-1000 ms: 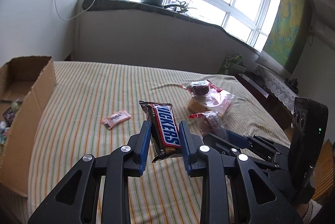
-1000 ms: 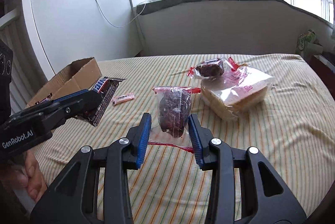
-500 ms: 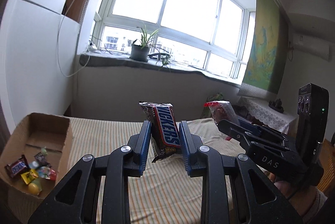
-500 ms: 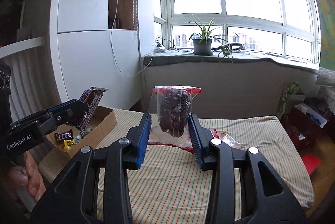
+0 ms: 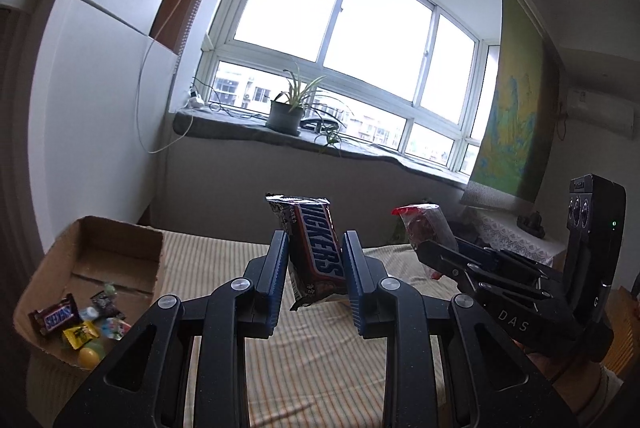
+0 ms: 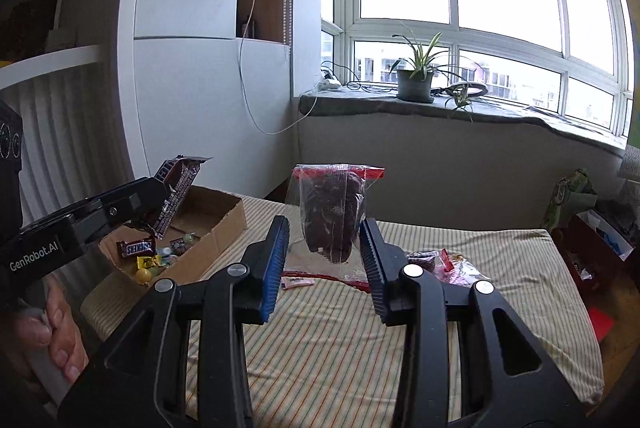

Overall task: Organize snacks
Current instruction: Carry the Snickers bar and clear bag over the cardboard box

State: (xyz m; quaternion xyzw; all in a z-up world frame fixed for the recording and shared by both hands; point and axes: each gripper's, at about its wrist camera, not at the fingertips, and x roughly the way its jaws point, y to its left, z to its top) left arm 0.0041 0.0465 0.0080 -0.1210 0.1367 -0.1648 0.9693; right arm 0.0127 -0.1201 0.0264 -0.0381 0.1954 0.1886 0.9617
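Observation:
My left gripper (image 5: 316, 248) is shut on a brown Snickers bar (image 5: 310, 228), held upright above the striped bed. To its right my right gripper (image 5: 434, 252) carries a clear bag (image 5: 424, 224). In the right wrist view my right gripper (image 6: 325, 240) is shut on that clear red-sealed bag of dark snacks (image 6: 332, 212), lifted off the bed. An open cardboard box (image 6: 218, 224) stands at the bed's left side with several sweets inside, among them another Snickers (image 5: 56, 316). The left gripper's Snickers bar (image 6: 176, 192) hangs over the box's near end.
On the striped sheet (image 6: 400, 368) lie a small pink packet (image 6: 296, 281) and more wrapped snacks (image 6: 430, 260). A window sill with a potted plant (image 6: 416, 84) runs behind the bed. A white cabinet (image 6: 192, 88) stands at the left, and a red box (image 6: 588, 236) beside the bed's right edge.
Both grippers have risen off the bed with their snacks still gripped, and both views have tilted up. The cardboard box with sweets has come fully into view at the left.

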